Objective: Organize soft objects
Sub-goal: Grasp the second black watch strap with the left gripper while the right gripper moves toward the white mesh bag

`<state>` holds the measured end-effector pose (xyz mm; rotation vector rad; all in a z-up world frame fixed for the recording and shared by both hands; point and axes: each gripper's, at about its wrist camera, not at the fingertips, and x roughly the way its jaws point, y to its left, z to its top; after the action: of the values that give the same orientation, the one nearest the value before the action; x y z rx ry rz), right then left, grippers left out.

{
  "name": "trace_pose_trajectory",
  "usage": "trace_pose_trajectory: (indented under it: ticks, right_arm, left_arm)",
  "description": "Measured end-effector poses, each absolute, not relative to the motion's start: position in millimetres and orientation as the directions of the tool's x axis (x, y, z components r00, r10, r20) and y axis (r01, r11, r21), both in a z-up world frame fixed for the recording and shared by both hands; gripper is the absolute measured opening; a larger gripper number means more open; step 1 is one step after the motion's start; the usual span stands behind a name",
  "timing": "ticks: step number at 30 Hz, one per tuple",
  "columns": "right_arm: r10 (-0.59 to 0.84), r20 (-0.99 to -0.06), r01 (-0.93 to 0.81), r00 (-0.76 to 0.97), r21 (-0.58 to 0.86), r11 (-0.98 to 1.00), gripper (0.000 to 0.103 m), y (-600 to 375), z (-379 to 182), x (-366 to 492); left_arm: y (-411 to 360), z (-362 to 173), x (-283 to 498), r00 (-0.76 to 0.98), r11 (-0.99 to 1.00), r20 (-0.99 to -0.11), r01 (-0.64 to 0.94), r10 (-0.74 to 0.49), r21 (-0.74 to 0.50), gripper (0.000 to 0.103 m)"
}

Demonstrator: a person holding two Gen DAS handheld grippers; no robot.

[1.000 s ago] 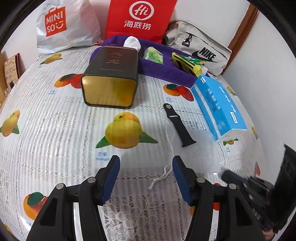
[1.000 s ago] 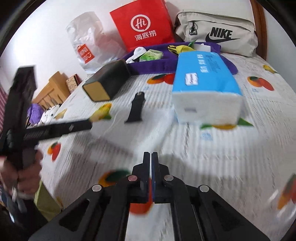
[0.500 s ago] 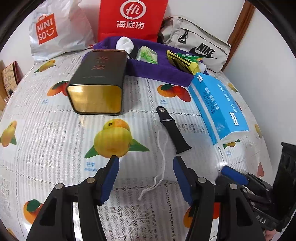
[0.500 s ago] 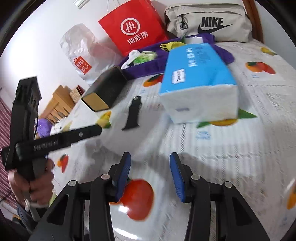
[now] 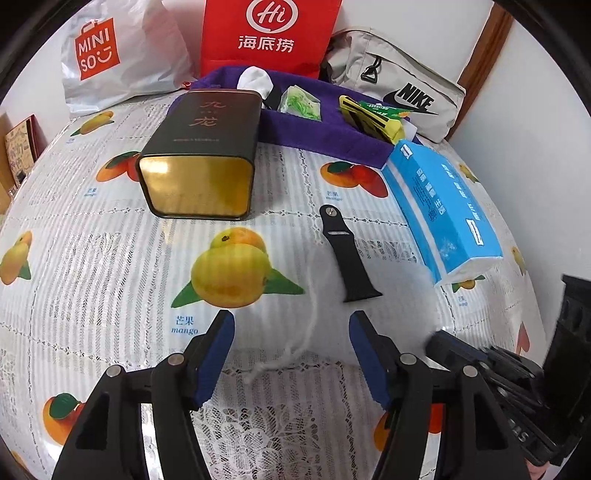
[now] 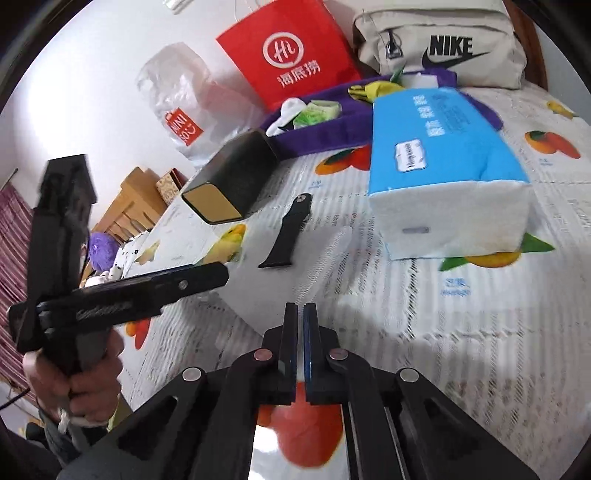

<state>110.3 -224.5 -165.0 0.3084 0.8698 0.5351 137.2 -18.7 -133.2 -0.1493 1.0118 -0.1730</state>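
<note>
A white face mask (image 5: 369,321) lies flat on the fruit-print tablecloth, its ear loop string (image 5: 306,332) trailing toward me. A black watch strap (image 5: 349,254) rests on its far edge and also shows in the right wrist view (image 6: 286,232). My left gripper (image 5: 291,354) is open, its jaws straddling the string just short of the mask. My right gripper (image 6: 300,328) is shut and empty, low over the table near the mask's edge (image 6: 332,258). A blue tissue pack (image 5: 443,206) lies to the right; it also shows in the right wrist view (image 6: 443,166).
A dark tea tin (image 5: 201,155) lies on its side at the back left. Behind it a purple tray (image 5: 325,129) holds a white sock (image 5: 255,79) and small packets. A red paper bag (image 5: 269,33), a Miniso bag (image 5: 99,55) and a Nike bag (image 5: 399,85) line the wall.
My right gripper opened half a second ago and has shut again, empty. My left gripper has crept forward toward the mask, staying open.
</note>
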Motion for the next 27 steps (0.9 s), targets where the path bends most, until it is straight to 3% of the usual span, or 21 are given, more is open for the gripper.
trace_pose_trajectory:
  ticks: [14,21,24,27]
  right_arm:
    - [0.384,-0.723,-0.198,0.574,0.332,0.922,0.003,-301.0,-165.0,66.2]
    - [0.339,-0.740,-0.117,0.580,0.337,0.934,0.005,-334.7,-171.1,73.9]
    - [0.350,-0.739,-0.126,0.576,0.343,0.931,0.013,-337.0,-171.5,76.5]
    - [0.347,-0.736,-0.140,0.582,0.330,0.934,0.032,-333.0,-169.6,80.3]
  left_arm:
    - [-67.7,-141.3,163.5,0.474,0.964,-0.840,0.159,-0.263,-0.212,0.063]
    - [-93.6,-145.4,185.1,0.504,0.983,-0.844,0.101,-0.184,-0.155,0.074]
    - [-103.8,-149.0,191.5,0.524,0.994,-0.846,0.077,-0.101,-0.072,0.076]
    - [-112.8,-151.9,189.5,0.543,0.996,-0.839,0.082,-0.024,0.025,0.078]
